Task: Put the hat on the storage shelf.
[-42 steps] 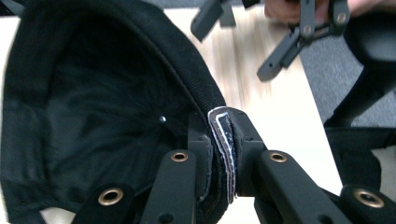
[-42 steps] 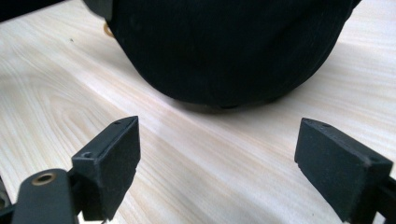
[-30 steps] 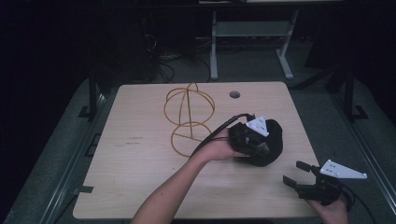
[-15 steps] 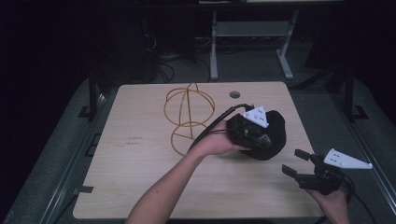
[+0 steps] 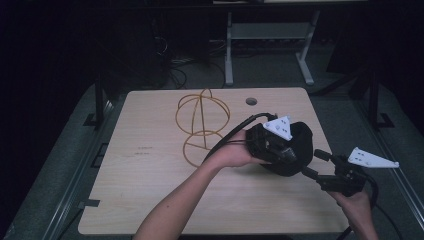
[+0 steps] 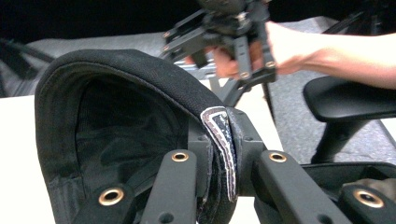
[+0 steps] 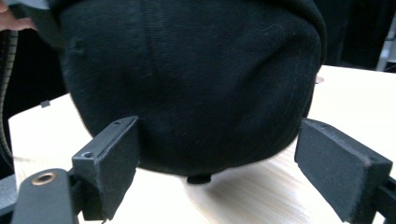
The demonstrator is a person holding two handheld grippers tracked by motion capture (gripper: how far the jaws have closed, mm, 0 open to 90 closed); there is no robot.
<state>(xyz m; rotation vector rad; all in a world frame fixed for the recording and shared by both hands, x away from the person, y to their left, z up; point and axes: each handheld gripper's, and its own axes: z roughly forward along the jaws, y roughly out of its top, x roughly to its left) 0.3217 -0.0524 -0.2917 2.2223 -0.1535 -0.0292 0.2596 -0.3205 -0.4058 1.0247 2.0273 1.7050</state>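
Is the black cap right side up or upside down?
Upside down. The black cap has its top button pointing down at the table, and its hollow inside shows.

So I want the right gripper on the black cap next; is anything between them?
Nothing visible: the open right gripper faces the black fabric cap directly, with only bare wooden table beneath.

Dim room, lit tabletop (image 5: 150, 200) (background black); close-ups soft, blurred.
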